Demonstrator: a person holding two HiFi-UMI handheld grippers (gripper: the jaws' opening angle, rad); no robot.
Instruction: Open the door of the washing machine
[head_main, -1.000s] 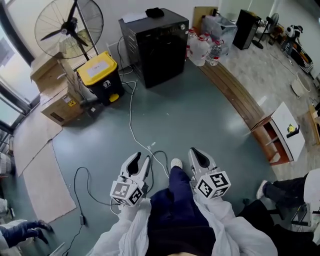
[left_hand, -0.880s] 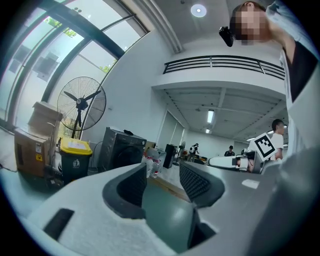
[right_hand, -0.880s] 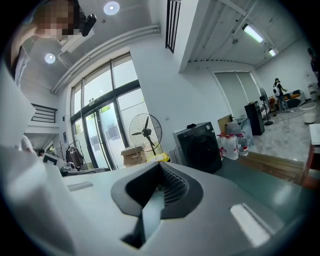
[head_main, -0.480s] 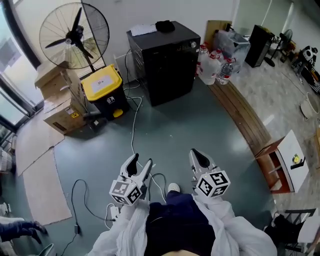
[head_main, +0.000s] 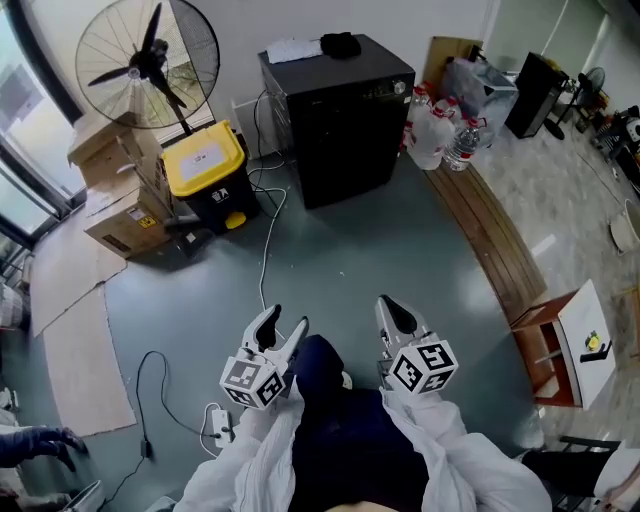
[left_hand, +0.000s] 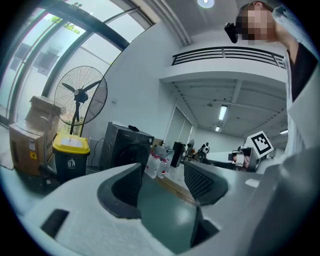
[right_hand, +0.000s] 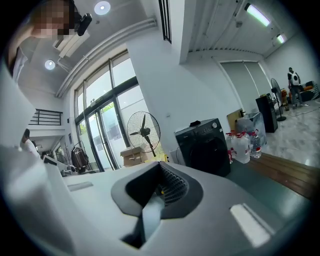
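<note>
While left tongs gape, right tongs pinched, one washing machine

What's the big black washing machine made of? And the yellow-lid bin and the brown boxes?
The washing machine looks like painted metal or hard plastic, I can't tell which: flat black panels, dull sheen. The bin looks plastic: smooth, moulded, bright yellow lid, black body. The boxes look like cardboard: matt brown, folded flaps.
</note>
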